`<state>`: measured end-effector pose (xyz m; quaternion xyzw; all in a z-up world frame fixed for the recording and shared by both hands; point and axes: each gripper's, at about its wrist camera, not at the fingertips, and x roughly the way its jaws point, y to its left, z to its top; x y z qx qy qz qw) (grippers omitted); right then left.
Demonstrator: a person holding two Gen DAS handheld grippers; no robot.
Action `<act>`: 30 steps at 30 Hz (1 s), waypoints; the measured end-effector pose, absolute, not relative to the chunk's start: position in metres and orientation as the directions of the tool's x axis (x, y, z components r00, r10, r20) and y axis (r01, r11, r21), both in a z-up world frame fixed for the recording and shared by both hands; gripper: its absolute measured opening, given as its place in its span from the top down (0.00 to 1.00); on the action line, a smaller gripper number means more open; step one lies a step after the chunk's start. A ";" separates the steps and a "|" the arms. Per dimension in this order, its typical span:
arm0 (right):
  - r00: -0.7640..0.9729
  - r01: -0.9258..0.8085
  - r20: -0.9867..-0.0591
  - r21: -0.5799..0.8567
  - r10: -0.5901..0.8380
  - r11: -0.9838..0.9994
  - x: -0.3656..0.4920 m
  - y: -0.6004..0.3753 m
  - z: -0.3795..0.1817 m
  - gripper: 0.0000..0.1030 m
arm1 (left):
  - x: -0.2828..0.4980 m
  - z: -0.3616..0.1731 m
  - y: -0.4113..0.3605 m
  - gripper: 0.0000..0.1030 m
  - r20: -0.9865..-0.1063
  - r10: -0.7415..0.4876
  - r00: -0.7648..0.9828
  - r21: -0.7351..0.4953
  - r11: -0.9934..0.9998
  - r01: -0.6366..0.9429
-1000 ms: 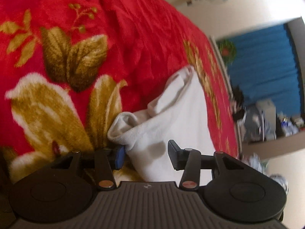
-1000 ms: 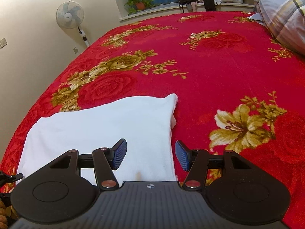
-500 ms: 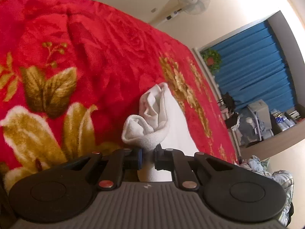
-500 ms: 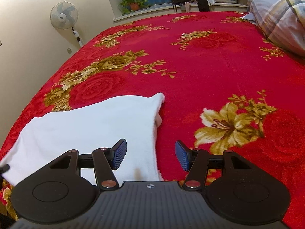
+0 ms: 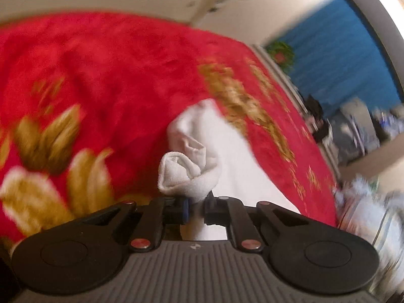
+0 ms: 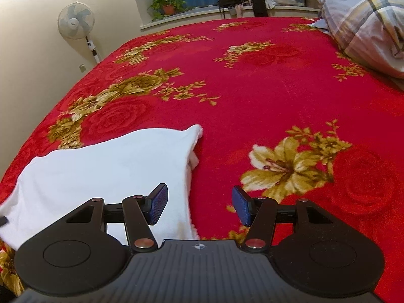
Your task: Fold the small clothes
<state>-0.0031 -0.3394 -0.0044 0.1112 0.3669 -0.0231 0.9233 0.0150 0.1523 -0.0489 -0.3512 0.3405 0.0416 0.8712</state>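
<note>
A small white garment (image 6: 106,166) lies on the red flowered blanket (image 6: 252,88) near the bed's left edge. In the left wrist view its near corner (image 5: 192,171) is bunched into a roll and lifted off the blanket. My left gripper (image 5: 195,205) pinches that corner between its pads, and its jaws are still closing a little. My right gripper (image 6: 199,204) is open and hovers over the garment's right edge, its left finger above the cloth. Nothing sits between its pads.
A plaid pillow (image 6: 361,22) lies at the bed's far right. A standing fan (image 6: 75,21) is beside the left wall. A potted plant (image 6: 166,3) and dark bags sit on the windowsill beyond the bed. The bed's edge runs close along the garment's left.
My left gripper shut on the garment's near corner and rose with it, bunching the cloth. The right gripper has stayed open, almost still.
</note>
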 end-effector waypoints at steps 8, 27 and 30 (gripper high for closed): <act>0.743 0.160 -0.668 0.236 0.040 0.959 -0.001 -0.357 0.004 0.47 | 0.045 0.040 0.011 0.91 -0.517 -0.310 0.798 -0.431 0.899 0.070; 0.713 0.210 -0.670 0.486 0.207 0.848 0.001 -0.404 -0.017 0.49 | 0.042 -0.032 -0.137 0.80 -0.638 -0.586 0.499 -0.416 0.808 0.416; 0.652 0.226 -0.727 0.457 0.215 0.860 0.008 -0.395 -0.031 0.46 | 0.046 -0.047 -0.117 0.80 -0.677 -0.521 0.520 -0.350 0.849 0.396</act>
